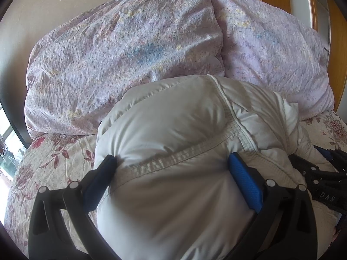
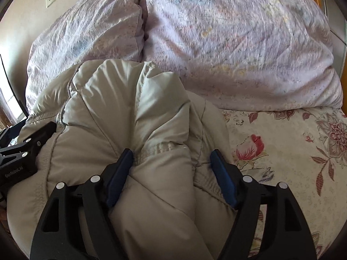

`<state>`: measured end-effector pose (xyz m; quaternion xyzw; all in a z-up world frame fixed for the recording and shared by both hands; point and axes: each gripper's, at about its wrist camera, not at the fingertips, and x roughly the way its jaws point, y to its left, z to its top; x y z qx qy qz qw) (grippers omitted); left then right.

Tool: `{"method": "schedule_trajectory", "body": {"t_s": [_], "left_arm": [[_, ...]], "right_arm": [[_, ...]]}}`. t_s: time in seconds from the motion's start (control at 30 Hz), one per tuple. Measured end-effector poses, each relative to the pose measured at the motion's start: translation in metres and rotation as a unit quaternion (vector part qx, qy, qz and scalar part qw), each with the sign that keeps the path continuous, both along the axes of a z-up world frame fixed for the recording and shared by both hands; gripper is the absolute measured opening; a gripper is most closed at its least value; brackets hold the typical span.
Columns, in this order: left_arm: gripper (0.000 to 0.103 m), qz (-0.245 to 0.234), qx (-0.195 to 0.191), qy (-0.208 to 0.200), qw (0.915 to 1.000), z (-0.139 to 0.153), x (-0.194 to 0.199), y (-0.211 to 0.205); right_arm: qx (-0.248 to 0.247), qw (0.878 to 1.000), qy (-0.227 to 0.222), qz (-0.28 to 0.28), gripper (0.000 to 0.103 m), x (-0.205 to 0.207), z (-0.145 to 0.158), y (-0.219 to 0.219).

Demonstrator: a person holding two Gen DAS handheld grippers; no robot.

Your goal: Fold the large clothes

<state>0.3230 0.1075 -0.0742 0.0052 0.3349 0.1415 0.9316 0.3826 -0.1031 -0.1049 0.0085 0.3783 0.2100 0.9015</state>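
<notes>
Flowered bedsheet (image 2: 292, 151) carries the puffy white jacket (image 1: 173, 130), bunched in front of two lilac pillows (image 1: 121, 49). Left gripper (image 1: 171, 169) squeezes a thick fold. Right gripper (image 2: 171, 162) stands wide, its right pad off the cloth, so the springy padding may puff open again.

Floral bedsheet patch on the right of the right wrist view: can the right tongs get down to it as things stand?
Probably yes. The bedsheet lies bare beside the puffy jacket; only the jacket fold between the right tongs must be cleared first.
</notes>
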Motion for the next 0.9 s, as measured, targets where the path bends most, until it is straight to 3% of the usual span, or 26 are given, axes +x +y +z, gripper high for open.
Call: {"method": "schedule_trajectory", "body": {"t_s": [0.13,0.37,0.57,0.77,0.9], "left_arm": [[0.101,0.001,0.003,0.001,1.0000,0.000,0.000,-0.001],[0.101,0.001,-0.002,-0.001,1.0000,0.000,0.000,0.001],[0.101,0.003,0.002,-0.001,1.0000,0.000,0.000,-0.001],[0.101,0.011,0.010,-0.003,0.9999,0.003,-0.002,-0.002],[0.101,0.009,0.005,-0.008,0.9999,0.011,-0.013,0.000]], "right_arm": [[-0.002,1.000,0.001,-0.002,0.076,0.003,0.001,0.000],[0.021,0.999,-0.041,-0.012,0.052,-0.021,0.034,-0.007],[-0.049,0.998,-0.046,0.014,0.054,-0.026,0.022,0.010],[-0.047,0.998,-0.033,0.005,0.058,-0.020,0.011,0.009],[-0.023,1.000,-0.013,-0.004,0.067,-0.022,0.020,-0.002]]}}
